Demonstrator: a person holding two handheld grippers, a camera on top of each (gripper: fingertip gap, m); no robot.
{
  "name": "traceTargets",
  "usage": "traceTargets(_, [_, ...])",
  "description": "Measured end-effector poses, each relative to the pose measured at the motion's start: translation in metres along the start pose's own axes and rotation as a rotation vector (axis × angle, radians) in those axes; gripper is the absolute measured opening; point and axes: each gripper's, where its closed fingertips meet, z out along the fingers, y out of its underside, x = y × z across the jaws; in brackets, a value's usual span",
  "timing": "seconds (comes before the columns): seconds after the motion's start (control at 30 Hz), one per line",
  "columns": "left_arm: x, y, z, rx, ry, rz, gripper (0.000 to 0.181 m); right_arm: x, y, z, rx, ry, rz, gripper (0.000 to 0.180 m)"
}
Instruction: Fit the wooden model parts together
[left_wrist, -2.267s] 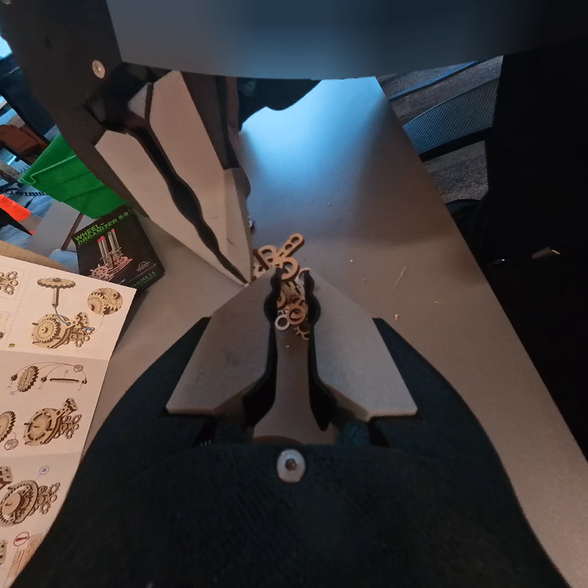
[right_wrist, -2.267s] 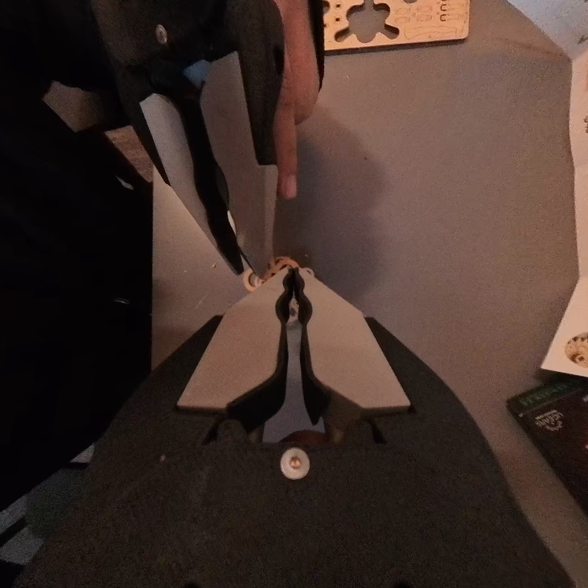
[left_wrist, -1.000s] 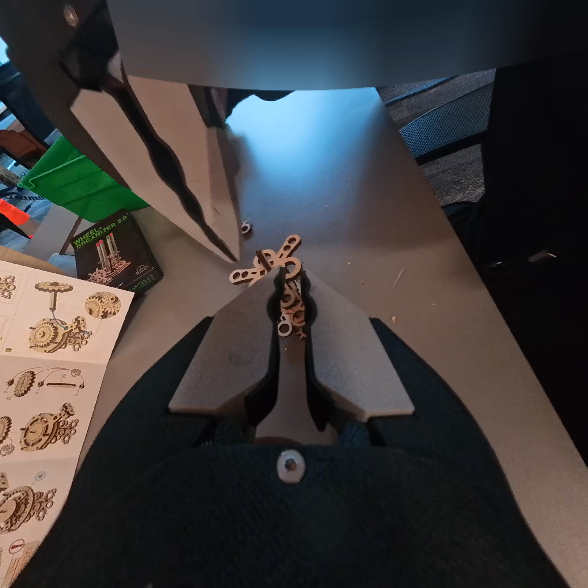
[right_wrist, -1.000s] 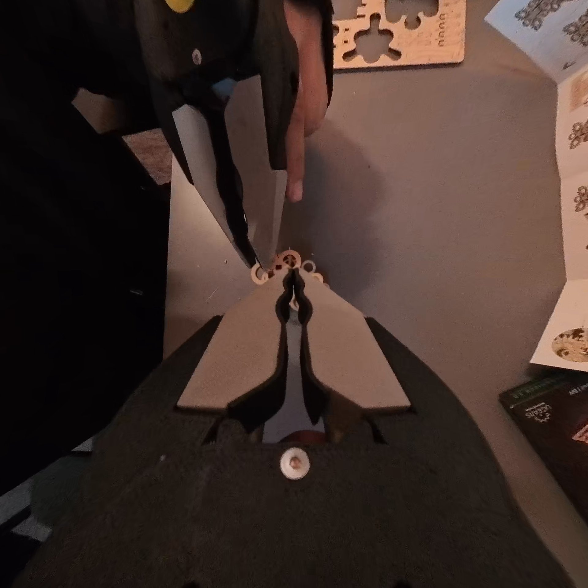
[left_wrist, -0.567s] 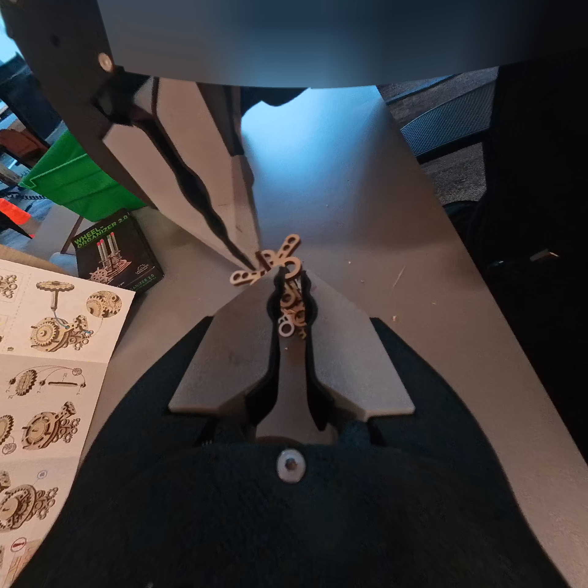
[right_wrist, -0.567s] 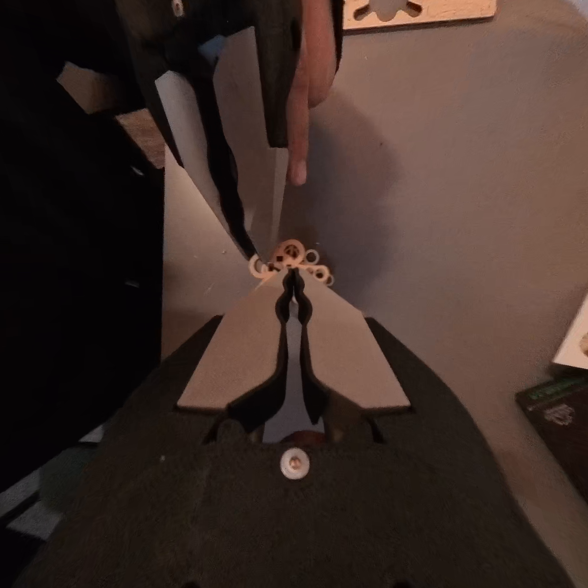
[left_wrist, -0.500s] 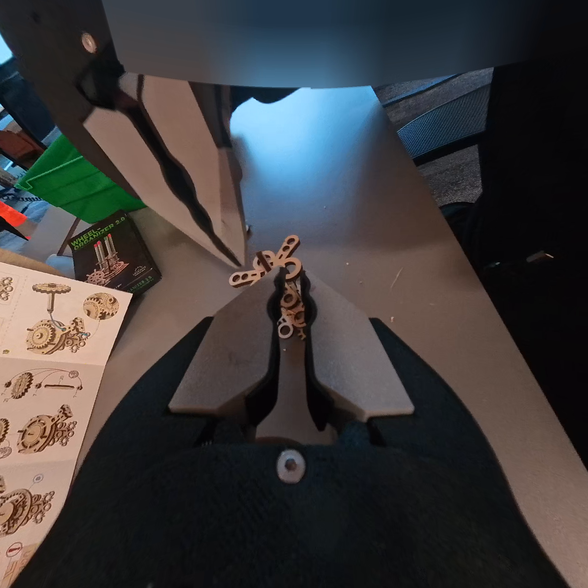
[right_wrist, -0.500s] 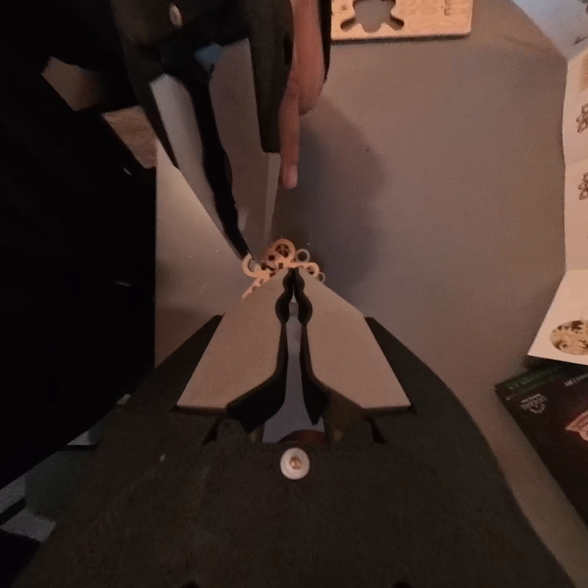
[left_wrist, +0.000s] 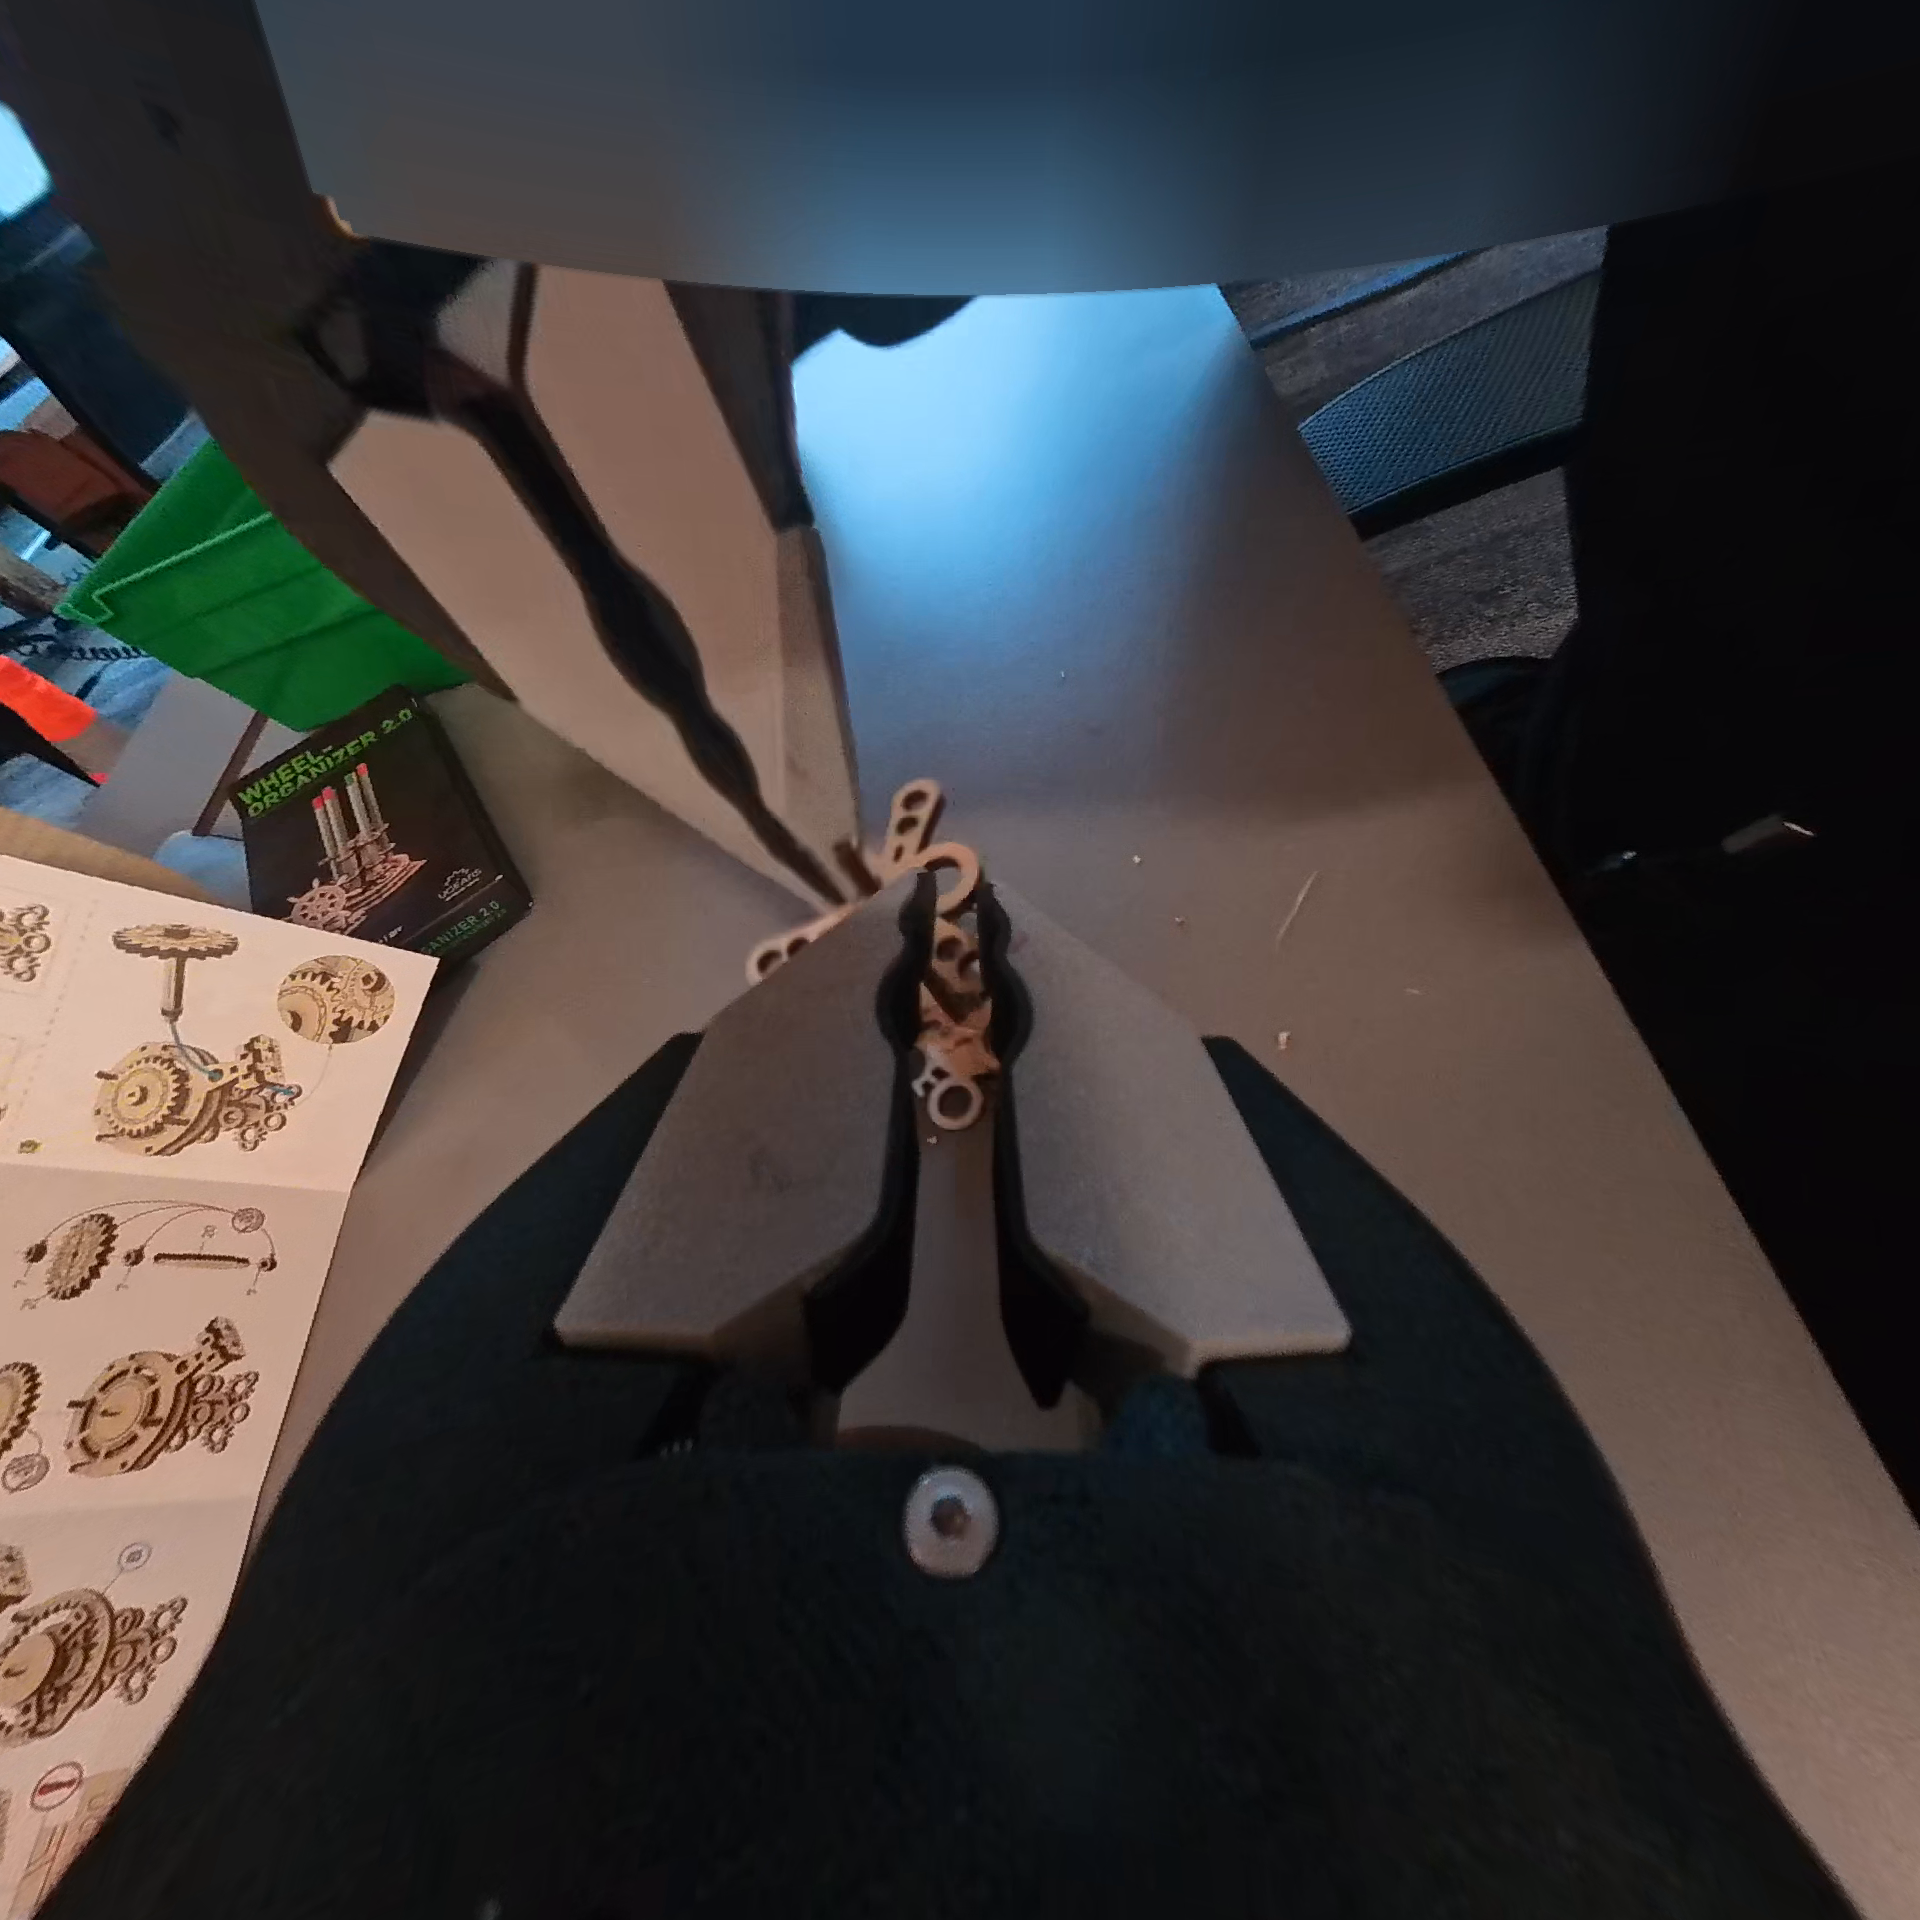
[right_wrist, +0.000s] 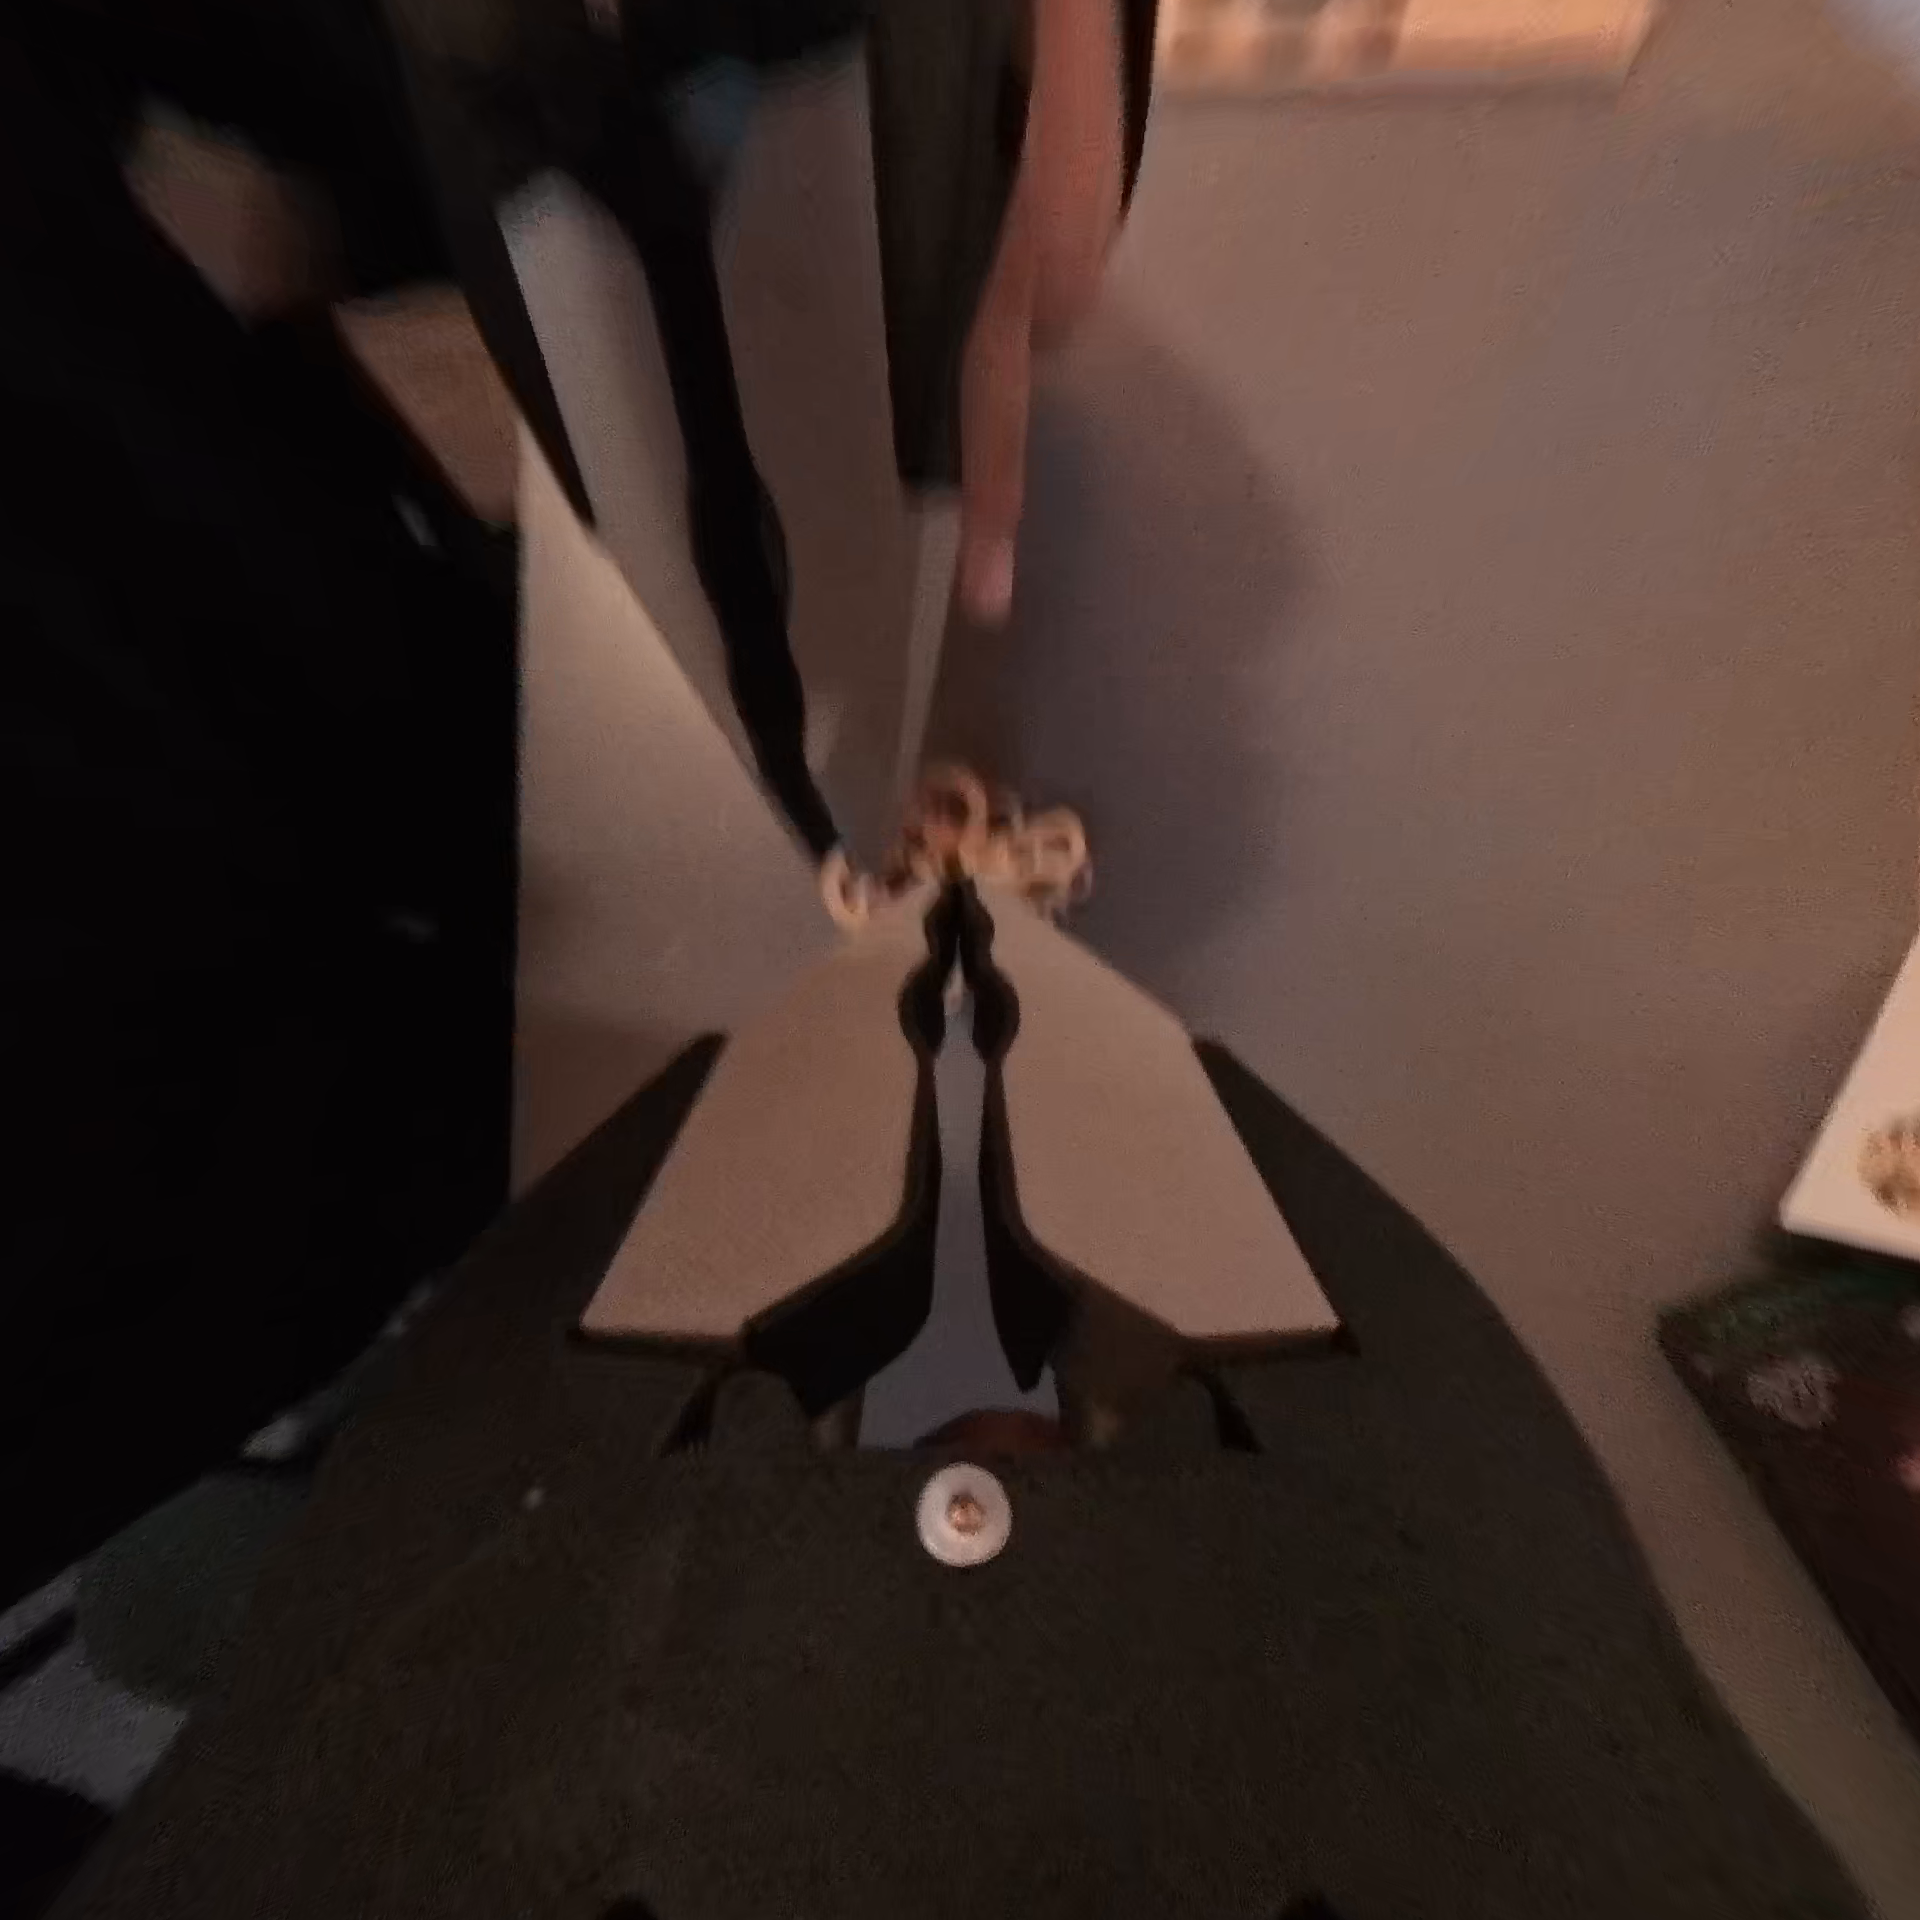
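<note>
The left gripper (left_wrist: 951, 894) is seen closed on a wooden model part (left_wrist: 951, 961), a flat piece of pale ply with ringed holes, which is pinched between the dark inner pads and is held just above the grey table (left_wrist: 1195, 727). Part of this piece is seen sticking out past the tips toward 12 o'clock, and a ring-shaped end hangs back toward 6 o'clock between the fingers (left_wrist: 800, 1122).

From 10 o'clock in the left wrist view, the right gripper (left_wrist: 836, 883) is seen reaching in, its tips brought together and pressed against the wooden part at the left gripper's tips. A small strip with holes (left_wrist: 781, 948) shows at 9 o'clock of those tips; what holds it cannot be told.

In the right wrist view, which is blurred, the right gripper (right_wrist: 958, 899) is shown with its tips almost meeting, and whether anything is nipped between them cannot be told. The cluster of wooden rings (right_wrist: 977, 842) is seen just beyond them at 12 o'clock, with the left gripper (right_wrist: 842, 842) coming down from 11 o'clock and a bare finger (right_wrist: 1003, 416) laid along its side.

An instruction sheet (left_wrist: 177, 1195) lies at 9 o'clock in the left wrist view, with a dark box (left_wrist: 379, 831) and a green bin (left_wrist: 239, 603) beyond it toward 10 o'clock.
</note>
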Motion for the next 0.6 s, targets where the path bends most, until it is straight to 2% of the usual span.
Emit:
traceTargets(0.03, [0.000, 0.000, 0.000, 0.000, 0.001, 0.000, 0.004, 0.002, 0.001, -0.001, 0.002, -0.002, 0.010, 0.000])
traceTargets(0.2, [0.001, 0.000, 0.000, 0.001, 0.003, 0.003, 0.003, 0.006, -0.011, -0.019, 0.052, 0.040, -0.009, 0.000])
traceTargets(0.33, [0.001, 0.000, 0.000, 0.001, 0.005, 0.004, 0.003, 0.002, -0.002, 0.002, -0.012, 0.006, -0.003, 0.000])
traceTargets(0.4, [0.001, 0.000, 0.000, 0.000, 0.004, 0.003, 0.003, 0.008, 0.000, -0.003, -0.025, 0.044, -0.004, 0.000])
traceTargets(0.6, [0.005, -0.001, -0.001, -0.006, 0.016, 0.037, 0.009, 0.011, -0.013, -0.022, 0.067, 0.079, 0.006, 0.000])
